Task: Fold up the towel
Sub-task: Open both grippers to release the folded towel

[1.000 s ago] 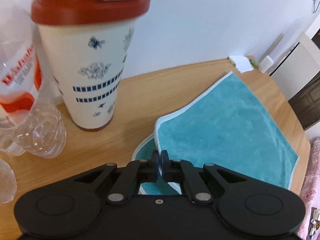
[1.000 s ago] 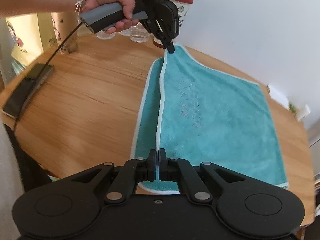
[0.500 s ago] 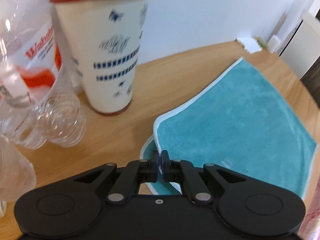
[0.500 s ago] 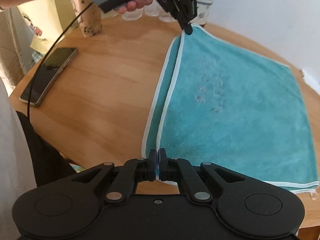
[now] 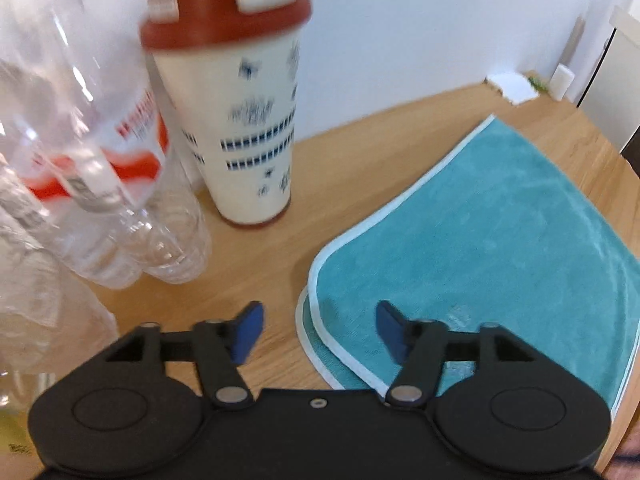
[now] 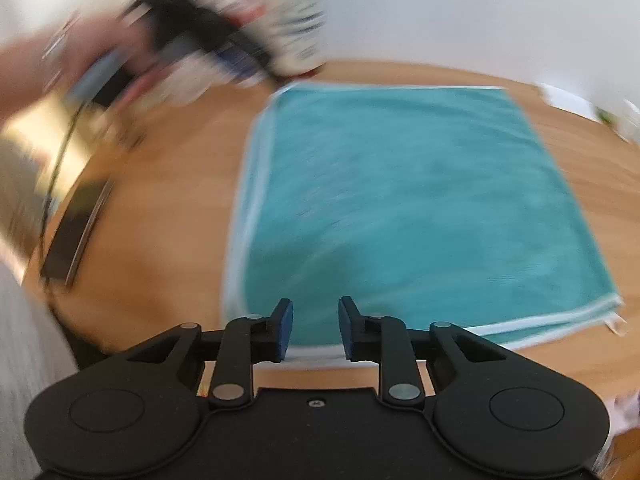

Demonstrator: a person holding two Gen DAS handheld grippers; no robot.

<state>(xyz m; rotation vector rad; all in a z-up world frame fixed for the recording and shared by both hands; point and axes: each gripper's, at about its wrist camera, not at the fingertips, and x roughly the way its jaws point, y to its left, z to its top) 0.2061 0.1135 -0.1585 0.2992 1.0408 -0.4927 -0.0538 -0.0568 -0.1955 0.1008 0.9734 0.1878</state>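
Now both grippers (image 5: 318, 326) (image 6: 315, 328) agape, over towel (image 5: 500, 240)

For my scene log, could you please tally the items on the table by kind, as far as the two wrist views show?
Teal towel, folded: 1
Tumbler with red lid: 1
Clear plastic bottles, crowded and blurred: at least 2
Dark phone: 1
White item at the far edge: 1
Total: at least 6

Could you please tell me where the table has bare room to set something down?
Bare wood lies between the teal towel and the phone, and beyond the towel's far edge. It is crowded by the cup and plastic bottles.
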